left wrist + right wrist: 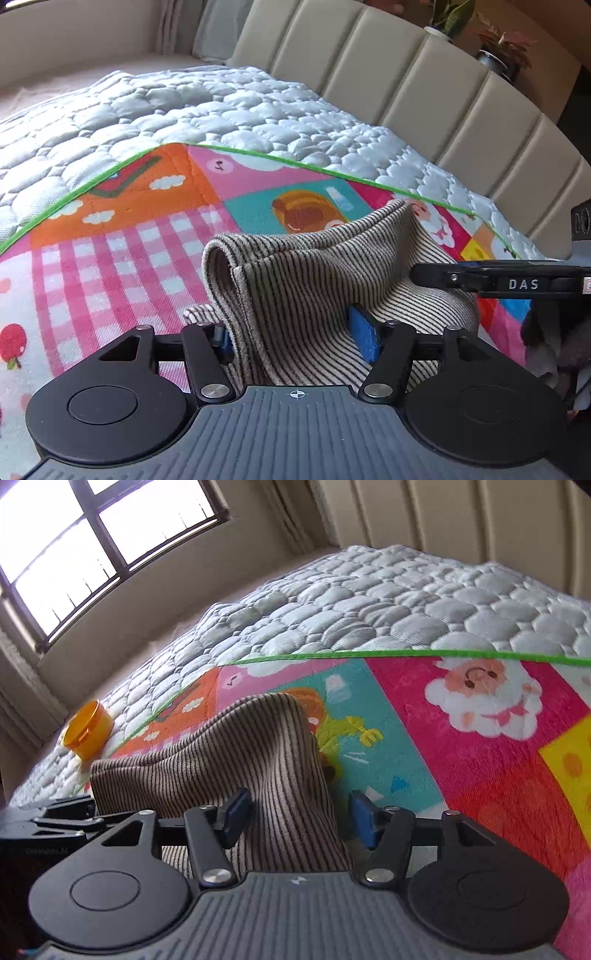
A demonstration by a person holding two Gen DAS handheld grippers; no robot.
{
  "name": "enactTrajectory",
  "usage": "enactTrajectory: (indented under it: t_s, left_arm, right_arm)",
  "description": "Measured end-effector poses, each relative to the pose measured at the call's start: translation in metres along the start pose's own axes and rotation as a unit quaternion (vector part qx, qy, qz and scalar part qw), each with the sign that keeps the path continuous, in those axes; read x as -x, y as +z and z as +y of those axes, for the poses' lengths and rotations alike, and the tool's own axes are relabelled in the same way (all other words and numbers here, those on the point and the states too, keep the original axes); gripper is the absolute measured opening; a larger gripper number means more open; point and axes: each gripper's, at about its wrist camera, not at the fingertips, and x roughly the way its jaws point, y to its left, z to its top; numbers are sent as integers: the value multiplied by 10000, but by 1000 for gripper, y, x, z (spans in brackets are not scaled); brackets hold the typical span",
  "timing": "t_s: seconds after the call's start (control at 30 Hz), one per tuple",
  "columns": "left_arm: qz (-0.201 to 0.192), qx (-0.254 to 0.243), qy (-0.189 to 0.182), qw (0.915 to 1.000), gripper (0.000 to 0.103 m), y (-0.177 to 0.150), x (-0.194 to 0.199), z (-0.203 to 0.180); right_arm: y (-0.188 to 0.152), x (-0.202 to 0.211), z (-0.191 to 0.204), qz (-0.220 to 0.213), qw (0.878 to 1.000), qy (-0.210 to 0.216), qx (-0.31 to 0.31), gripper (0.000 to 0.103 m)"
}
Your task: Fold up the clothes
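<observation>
A beige garment with thin dark stripes (295,266) lies bunched on a colourful cartoon play mat (110,240) spread over the bed. My left gripper (293,338) is open, its blue pads set wide with a raised fold of the garment between them. The right gripper's black finger (443,277) reaches in from the right edge against the cloth. In the right wrist view, the same garment (258,746) rises in a peak between the open right gripper's (300,816) pads. The left pad touches the cloth and the right pad stands clear of it. Part of the left gripper (62,812) shows at the left edge.
A grey quilted mattress cover (221,107) surrounds the mat (480,775). An orange tub (86,731) sits on the quilt near the mat's green edge. A padded beige headboard (406,74) runs behind, with potted plants (447,18) above it. A window (74,535) is at the far side.
</observation>
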Motion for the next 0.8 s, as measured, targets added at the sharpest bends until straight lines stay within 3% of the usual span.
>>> enactTrajectory:
  t_s: [0.07,0.17,0.23,0.33,0.4,0.47,0.57,0.63,0.73,0.8]
  left_arm:
    - [-83,-75,147,9998,69,2,9,-1]
    - [-551,17,400,9977,69,11,37,5]
    - [-935,283,379,9945,80,21,59,15]
    - [-910,260,-82,9955,91,36,61,17]
    - [-583,-137,-273,9978,95,42,42,7]
    - [-243,-366,-218,9988,95,44,16,2]
    - [182,-337,-78,9992,95,41,-21,9]
    - [332,-181,-206,9991,95,34,-34,21]
    - [505,100,-677,9964,94,19,-41,30]
    - [607,224,-933,9935,92,9,-44,25]
  right_arm:
    - [-6,11,-10,147,9977,77,-655,74]
    - [-20,21,-22,502,9871,335,-1482,84]
    - [-29,17,-22,783,9806,520,-1721,85]
    - [-41,-2,-17,1303,9656,949,-2042,89]
    - [-42,-14,-12,1343,9653,1014,-1996,89]
    - [-42,-26,-7,1331,9669,1063,-1898,82]
    - [-21,-33,-12,1202,9699,1049,-1839,75]
    - [0,-37,-20,1008,9762,879,-1705,72]
    - [40,-51,-22,759,9903,602,-998,71]
    - [62,-65,-12,841,9947,550,-216,73]
